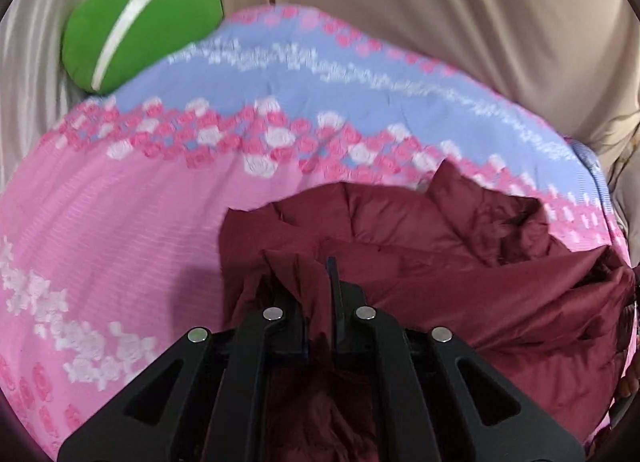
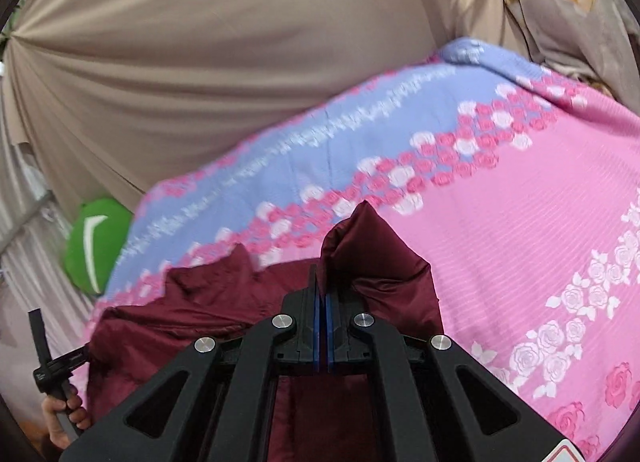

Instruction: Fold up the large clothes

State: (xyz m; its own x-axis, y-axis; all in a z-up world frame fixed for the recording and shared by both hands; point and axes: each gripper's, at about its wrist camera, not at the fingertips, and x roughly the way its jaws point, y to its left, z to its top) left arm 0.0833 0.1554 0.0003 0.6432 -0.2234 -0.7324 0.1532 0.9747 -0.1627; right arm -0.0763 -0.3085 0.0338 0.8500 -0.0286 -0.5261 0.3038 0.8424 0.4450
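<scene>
Bed (image 1: 120, 221): pink and blue rose-print cover, faintly ribbed.
Jacket (image 1: 460, 262): maroon, puffy, slick shell; lower centre of both views, crumpled on the bed.
Left hand-held gripper (image 1: 316, 282): nearly closed, pinching a jacket fold.
Right hand-held gripper (image 2: 322, 282): jaws pressed together on a padded jacket corner.
Risk: slippery fabric may slide free; trapped air could spring folds open.

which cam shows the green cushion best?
Left wrist. The green cushion sits large at upper left, white stripe plain, only its lower edge hidden by the bedspread. The right wrist view shows it small at the left edge, partly behind the bedspread.
</scene>
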